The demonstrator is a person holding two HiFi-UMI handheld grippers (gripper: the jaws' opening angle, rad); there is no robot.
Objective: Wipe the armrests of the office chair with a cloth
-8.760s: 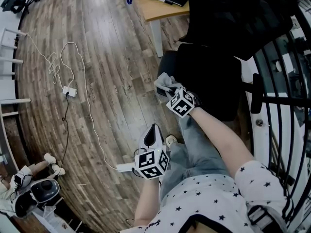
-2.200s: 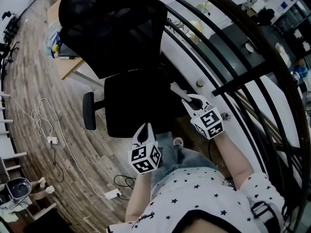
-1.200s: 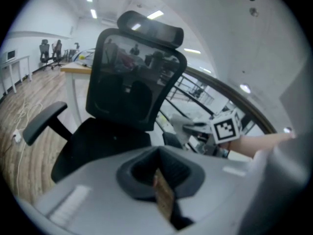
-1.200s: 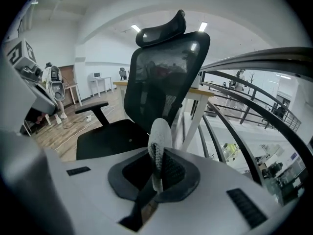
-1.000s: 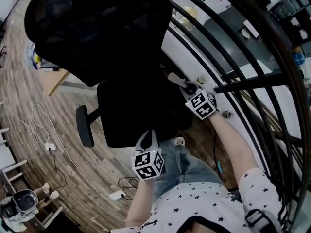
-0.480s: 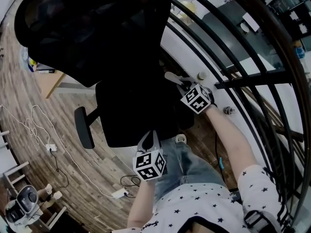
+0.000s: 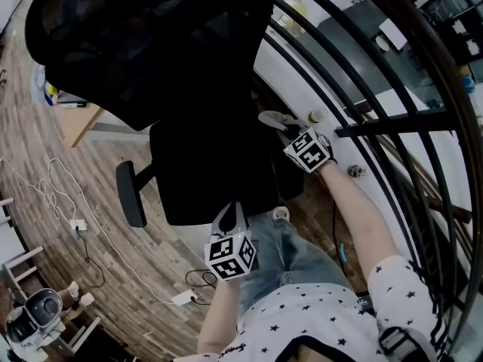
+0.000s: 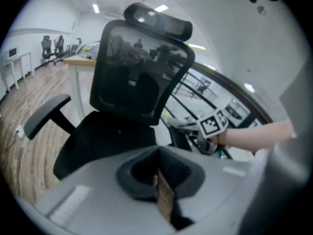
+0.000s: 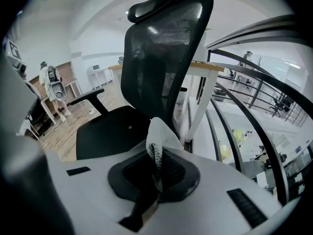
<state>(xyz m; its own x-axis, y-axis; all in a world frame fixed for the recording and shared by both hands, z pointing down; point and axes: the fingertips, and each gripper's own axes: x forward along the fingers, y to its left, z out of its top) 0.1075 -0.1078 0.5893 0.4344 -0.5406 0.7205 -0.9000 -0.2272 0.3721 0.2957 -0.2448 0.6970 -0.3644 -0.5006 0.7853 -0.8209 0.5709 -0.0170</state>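
A black office chair (image 7: 204,164) with a mesh back (image 8: 137,77) stands in front of me. Its left armrest (image 7: 132,194) sticks out over the floor. My right gripper (image 7: 285,129) is at the chair's right side by the railing, over the dark right armrest (image 7: 293,178). It is shut on a white cloth (image 7: 270,117), which stands up folded between its jaws (image 9: 157,143). My left gripper (image 7: 231,216) hangs shut and empty just in front of the seat edge (image 8: 164,195). From the left gripper view I see the right gripper's marker cube (image 8: 213,124).
Black curved railing bars (image 7: 362,119) run close along the chair's right side. A wooden desk (image 7: 79,123) stands behind the chair. A cable and power strip (image 7: 75,225) lie on the wooden floor at left. My jeans-clad legs (image 7: 287,255) are below the seat.
Several seconds ago the right gripper held the cloth at the chair's other armrest; now it is at the railing-side armrest. In the last second it shifted only slightly. The left gripper stayed put.
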